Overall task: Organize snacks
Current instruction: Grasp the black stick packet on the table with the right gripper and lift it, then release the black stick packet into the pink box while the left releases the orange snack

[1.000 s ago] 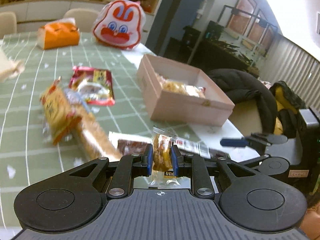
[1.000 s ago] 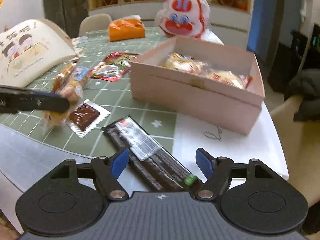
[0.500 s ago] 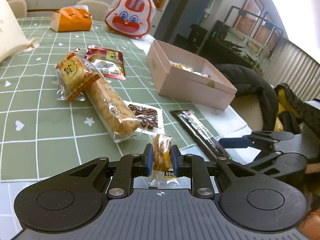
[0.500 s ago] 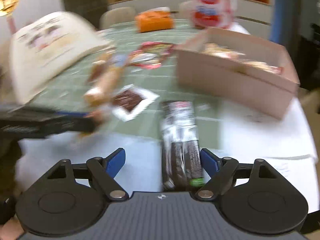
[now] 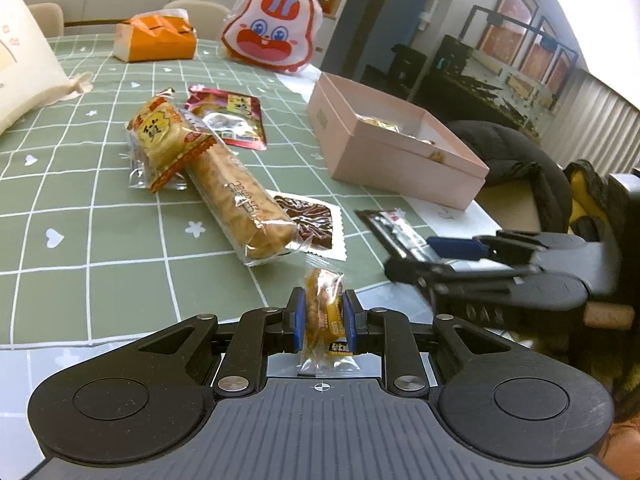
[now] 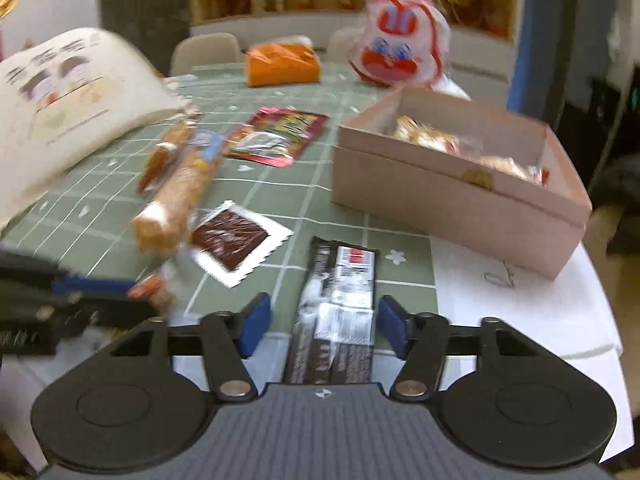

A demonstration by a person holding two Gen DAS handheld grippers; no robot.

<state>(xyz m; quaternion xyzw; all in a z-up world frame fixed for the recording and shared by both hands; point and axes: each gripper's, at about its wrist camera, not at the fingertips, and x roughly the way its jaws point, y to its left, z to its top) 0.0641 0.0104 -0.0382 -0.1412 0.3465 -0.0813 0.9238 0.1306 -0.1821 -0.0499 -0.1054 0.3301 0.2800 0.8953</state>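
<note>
Left wrist view alone shows clamped snack packet [image 5: 323,312].

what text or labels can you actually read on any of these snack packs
Nothing reads clearly enough to quote.
Orange cracker pack: one large Chinese character, not legible.
Long biscuit pack: faint embossed characters, unreadable.
Red pouch: print too small.
Dark bar pack: white label, blurred.
Small snack in the left hand-held gripper: black strip of print, too small.
Cream bag: blurred characters.
</note>
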